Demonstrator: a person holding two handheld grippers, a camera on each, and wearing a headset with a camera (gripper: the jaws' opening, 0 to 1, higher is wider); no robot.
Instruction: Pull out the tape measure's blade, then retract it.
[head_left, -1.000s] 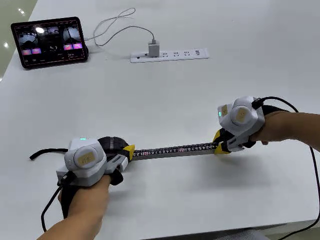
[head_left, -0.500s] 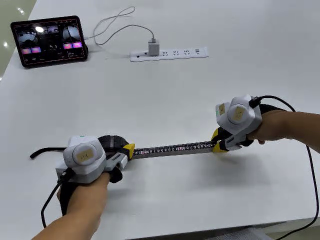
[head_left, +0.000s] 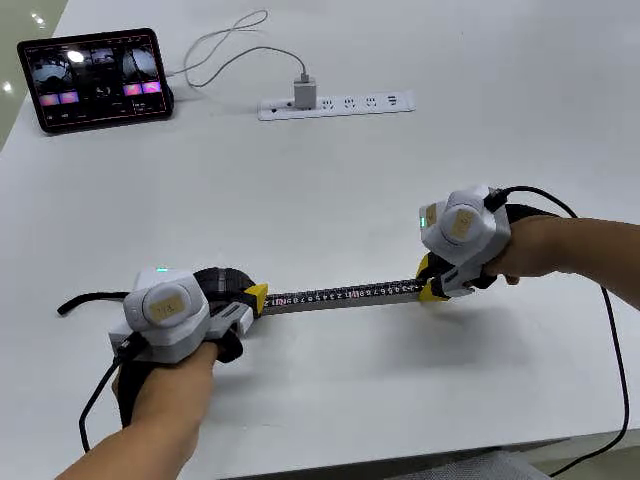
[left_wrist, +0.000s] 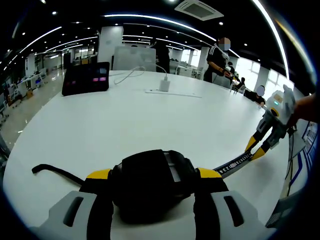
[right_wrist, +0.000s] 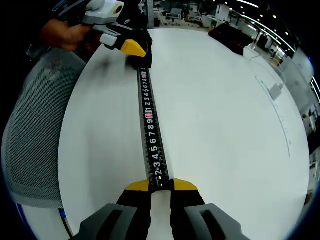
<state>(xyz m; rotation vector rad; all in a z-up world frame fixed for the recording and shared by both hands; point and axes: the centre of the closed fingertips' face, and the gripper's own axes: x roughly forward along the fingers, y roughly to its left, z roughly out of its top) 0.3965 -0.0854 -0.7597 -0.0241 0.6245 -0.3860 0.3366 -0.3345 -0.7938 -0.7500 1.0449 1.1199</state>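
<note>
A broad white surface (head_left: 330, 200) carries everything. It is bare across its middle, and its near edge shows at the bottom of the head view. The left gripper view shows the room beyond: a large open hall with long strips of ceiling light, desks far off, and a person (left_wrist: 220, 57) standing past the far edge.

Toward the far left corner a tablet (head_left: 95, 78) stands propped with its screen lit. To its right, along the far side, lies a white power strip (head_left: 335, 104) with a charger (head_left: 305, 92) plugged in. A white cable (head_left: 225, 50) loops from the charger back to the tablet. In the right gripper view a grey mesh chair (right_wrist: 30, 135) sits just off the near edge. Nothing stands between the two claws apart from the tape.

The tape measure (head_left: 225, 285) lies close to the near edge, on the left half. The left claw (head_left: 245, 300) pinches its black case between yellow-tipped jaws, and a black strap (head_left: 85, 298) trails from the case toward the left edge. The blade (head_left: 340, 295) is drawn out flat along the surface, numbers up, running rightward. The right claw (head_left: 430, 285) is pressed together on the blade's end, well apart from the case.
</note>
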